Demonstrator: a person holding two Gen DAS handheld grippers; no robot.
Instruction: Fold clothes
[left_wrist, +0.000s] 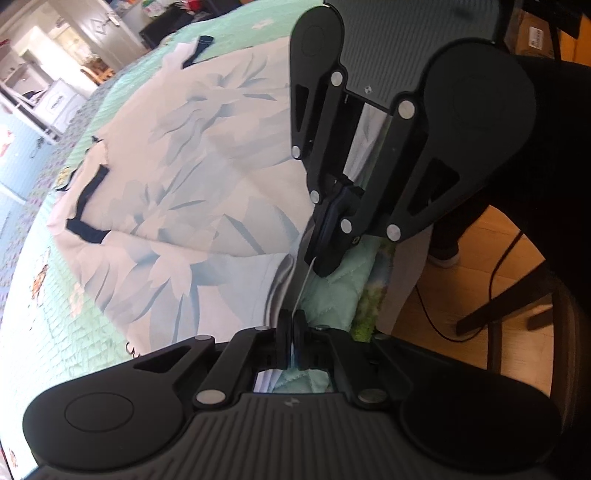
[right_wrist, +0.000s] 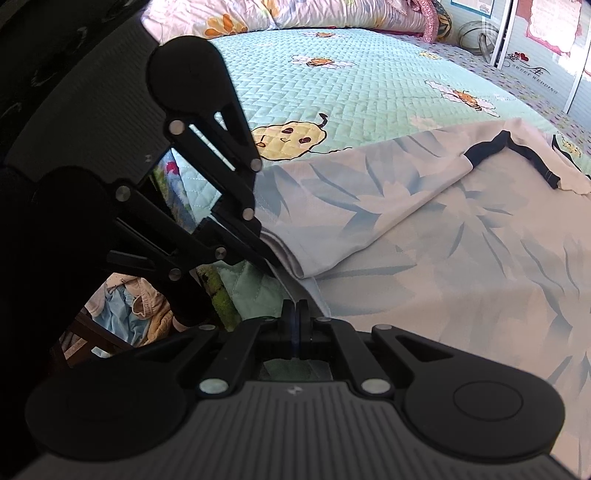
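A pale top (left_wrist: 184, 166) with a blue leaf print and dark navy trim (left_wrist: 86, 199) lies spread on a mint quilted bedspread (left_wrist: 44, 350). At the bed's near edge, my left gripper (left_wrist: 293, 319) is shut on the top's hem. Just beyond it my right gripper (left_wrist: 323, 264) is also shut on the hem, and a thin strip of hem runs taut between the two. In the right wrist view my right gripper (right_wrist: 295, 308) pinches the hem beside a folded-over flap of the top (right_wrist: 443, 258). My left gripper (right_wrist: 275, 264) grips that flap's corner.
The bedspread (right_wrist: 351, 92) has bee and cartoon prints, with pillows (right_wrist: 229, 18) at its head. Past the bed edge are a wooden floor (left_wrist: 461, 295), dark chair legs (left_wrist: 506, 306) and a cable (left_wrist: 495, 273). A heap of clothes (right_wrist: 122, 310) lies below the bed edge.
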